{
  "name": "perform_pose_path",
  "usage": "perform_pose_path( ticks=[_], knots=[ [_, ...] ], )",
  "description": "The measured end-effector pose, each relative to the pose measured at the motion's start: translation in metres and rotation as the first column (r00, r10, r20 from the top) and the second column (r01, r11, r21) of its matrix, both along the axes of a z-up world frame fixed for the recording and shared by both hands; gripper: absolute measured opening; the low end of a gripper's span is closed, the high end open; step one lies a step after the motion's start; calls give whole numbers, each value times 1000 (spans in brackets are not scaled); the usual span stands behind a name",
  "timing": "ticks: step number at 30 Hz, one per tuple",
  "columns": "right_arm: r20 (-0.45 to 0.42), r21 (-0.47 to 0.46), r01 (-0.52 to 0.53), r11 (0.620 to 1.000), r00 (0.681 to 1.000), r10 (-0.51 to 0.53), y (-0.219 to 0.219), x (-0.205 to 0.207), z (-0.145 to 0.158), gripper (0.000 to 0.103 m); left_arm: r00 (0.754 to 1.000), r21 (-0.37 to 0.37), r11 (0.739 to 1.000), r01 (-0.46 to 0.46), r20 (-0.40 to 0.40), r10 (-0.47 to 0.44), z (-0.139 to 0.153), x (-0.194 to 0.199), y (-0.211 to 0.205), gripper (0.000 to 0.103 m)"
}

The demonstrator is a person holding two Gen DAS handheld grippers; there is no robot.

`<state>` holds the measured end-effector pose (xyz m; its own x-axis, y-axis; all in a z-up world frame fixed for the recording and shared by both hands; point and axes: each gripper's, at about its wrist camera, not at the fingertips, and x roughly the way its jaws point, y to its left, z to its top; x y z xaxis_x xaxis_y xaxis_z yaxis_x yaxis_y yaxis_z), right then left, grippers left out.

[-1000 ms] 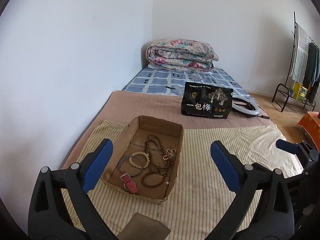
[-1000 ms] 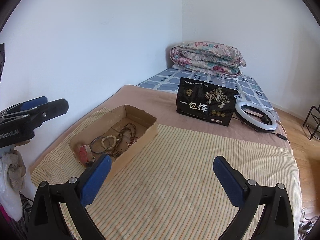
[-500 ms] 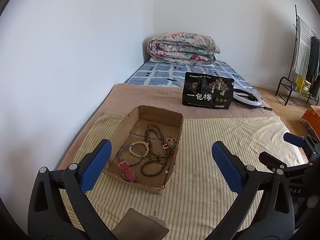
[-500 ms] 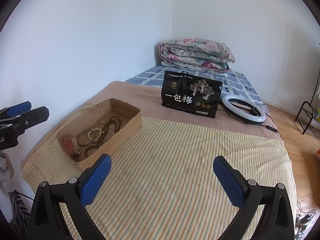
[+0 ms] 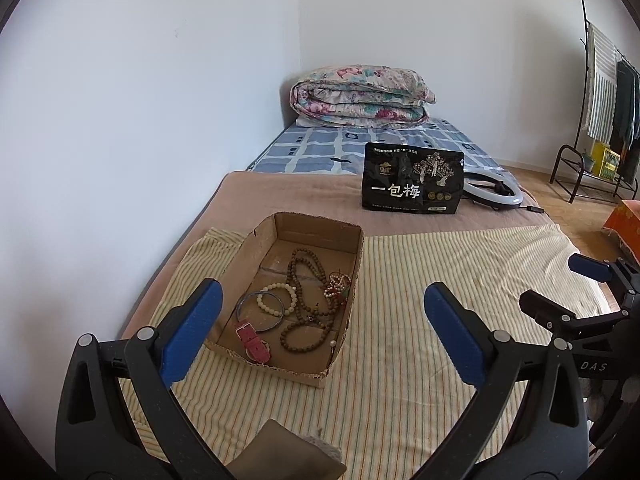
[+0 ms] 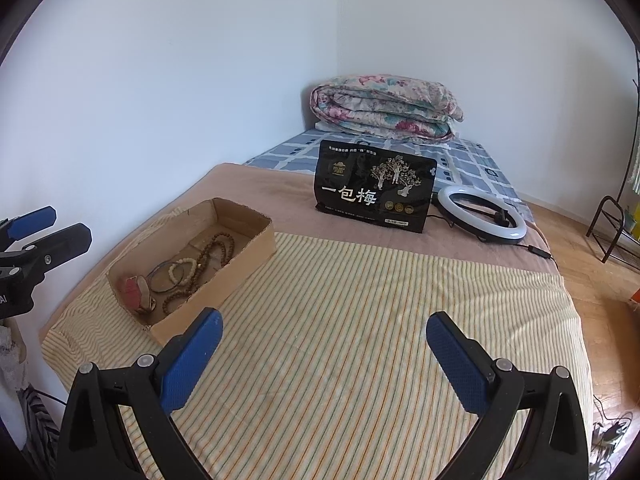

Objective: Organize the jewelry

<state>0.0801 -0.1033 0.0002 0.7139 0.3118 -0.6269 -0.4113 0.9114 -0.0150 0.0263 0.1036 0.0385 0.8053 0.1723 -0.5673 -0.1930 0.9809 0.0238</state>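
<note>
An open cardboard box (image 5: pixel 320 228) sits on the striped cloth (image 5: pixel 420 300) on the bed; it also shows in the right wrist view (image 6: pixel 256 248). Inside lie brown bead strands (image 5: pixel 306 280), a white bead bracelet (image 5: pixel 276 298), a thin metal bangle (image 5: pixel 250 316) and a pink strap watch (image 5: pixel 252 338). My left gripper (image 5: pixel 320 336) is open and empty, held above the box's near end. My right gripper (image 6: pixel 324 356) is open and empty over bare cloth, right of the box. Each gripper shows at the edge of the other's view.
A black printed bag (image 5: pixel 412 182) stands behind the cloth, with a white ring light (image 5: pixel 494 194) beside it. A folded floral quilt (image 5: pixel 360 96) lies at the bed's head. A white wall runs along the left. A clothes rack (image 5: pixel 600 120) stands far right on the floor.
Both grippers have drifted slightly; the right view has swung left and the box has shifted in it. Both stay open and empty. The jewelry has not moved.
</note>
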Motion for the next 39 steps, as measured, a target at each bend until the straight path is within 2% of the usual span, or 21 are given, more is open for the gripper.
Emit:
perform_pose_path(
  ticks=[39],
  knots=[
    [-9,-15,24,1000,1000,-24,-3,3,-4,103,1000,7,1000,-2,21,2,4,-2,-3,102]
  ],
)
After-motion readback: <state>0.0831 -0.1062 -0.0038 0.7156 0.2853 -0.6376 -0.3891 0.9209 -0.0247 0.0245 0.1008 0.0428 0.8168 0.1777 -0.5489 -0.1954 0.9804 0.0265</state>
